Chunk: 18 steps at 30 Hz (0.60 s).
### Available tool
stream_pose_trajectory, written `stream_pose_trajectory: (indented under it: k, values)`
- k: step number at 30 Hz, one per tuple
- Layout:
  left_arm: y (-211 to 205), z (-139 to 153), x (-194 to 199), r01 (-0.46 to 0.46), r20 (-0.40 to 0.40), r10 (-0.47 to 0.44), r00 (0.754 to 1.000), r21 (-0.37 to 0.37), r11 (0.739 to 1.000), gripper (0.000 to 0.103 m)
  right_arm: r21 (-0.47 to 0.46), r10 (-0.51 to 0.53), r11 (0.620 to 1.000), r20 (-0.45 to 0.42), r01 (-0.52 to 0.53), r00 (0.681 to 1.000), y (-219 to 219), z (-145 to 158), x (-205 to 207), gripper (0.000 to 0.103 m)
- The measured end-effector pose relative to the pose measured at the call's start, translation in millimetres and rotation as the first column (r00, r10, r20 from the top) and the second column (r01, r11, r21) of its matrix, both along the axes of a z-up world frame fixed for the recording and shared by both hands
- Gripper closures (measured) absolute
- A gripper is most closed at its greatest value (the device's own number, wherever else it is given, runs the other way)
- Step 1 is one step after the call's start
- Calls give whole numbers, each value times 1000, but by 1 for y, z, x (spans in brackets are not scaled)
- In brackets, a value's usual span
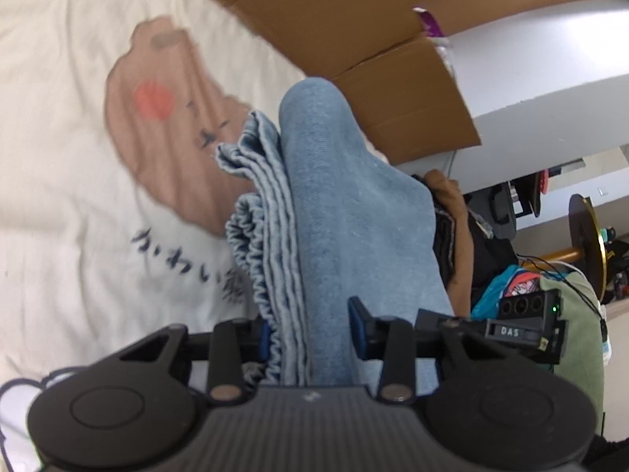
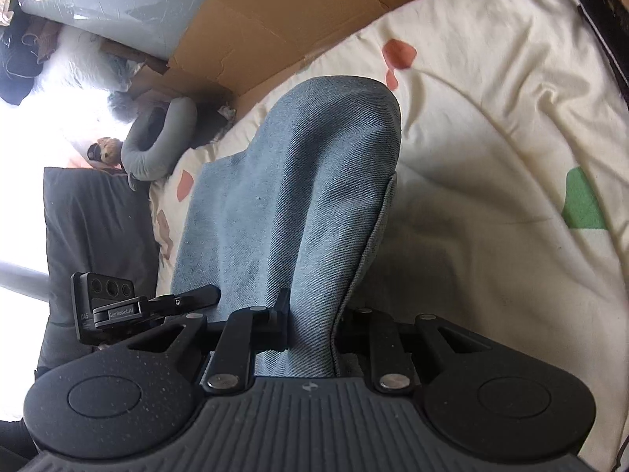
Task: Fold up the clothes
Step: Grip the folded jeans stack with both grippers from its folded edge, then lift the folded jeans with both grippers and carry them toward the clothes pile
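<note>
Left gripper (image 1: pixel 310 330): jaws part closed, pads clamped on gathered elastic edge of light blue denim garment (image 1: pixel 334 204). Right gripper (image 2: pixel 314 322): jaws narrow, pinching bunched fold of same garment (image 2: pixel 306 196). Garment lifted, draping away from both grippers over cream printed bedsheet (image 2: pixel 491 137). Cardboard box (image 1: pixel 334 11) beyond bed edge.

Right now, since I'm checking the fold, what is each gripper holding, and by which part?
Both hold the blue denim garment: the left gripper at its gathered elastic edge, the right gripper on a plain fold.
</note>
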<state>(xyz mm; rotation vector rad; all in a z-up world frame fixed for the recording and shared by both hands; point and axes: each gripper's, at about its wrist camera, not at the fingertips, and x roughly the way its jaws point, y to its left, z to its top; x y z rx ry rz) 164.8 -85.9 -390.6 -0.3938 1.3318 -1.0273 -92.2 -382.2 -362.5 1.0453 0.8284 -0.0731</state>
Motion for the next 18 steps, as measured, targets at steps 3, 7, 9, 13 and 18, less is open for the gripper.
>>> stream_pose_trajectory:
  k: [3, 7, 9, 13, 18]
  values:
    - [-9, 21, 2, 0, 9, 0, 1000, 6, 1000, 63, -11, -17, 1000, 25, 17, 1000, -3, 19, 0, 83]
    - [-29, 55, 3, 8, 33, -9, 999, 21, 1000, 63, -31, -44, 998, 51, 46, 998, -13, 47, -2, 83]
    - [-41, 74, 2, 19, 50, -21, 999, 23, 1000, 63, -45, -58, 997, 63, 61, 996, -19, 64, -4, 83]
    - [-66, 109, 0, 52, 72, -53, 996, 11, 999, 64, -66, -102, 992, 98, 109, 990, -34, 101, -16, 83]
    - [-100, 152, -10, 83, 102, -83, 991, 6, 997, 64, -95, -153, 982, 122, 165, 981, -54, 149, -35, 83]
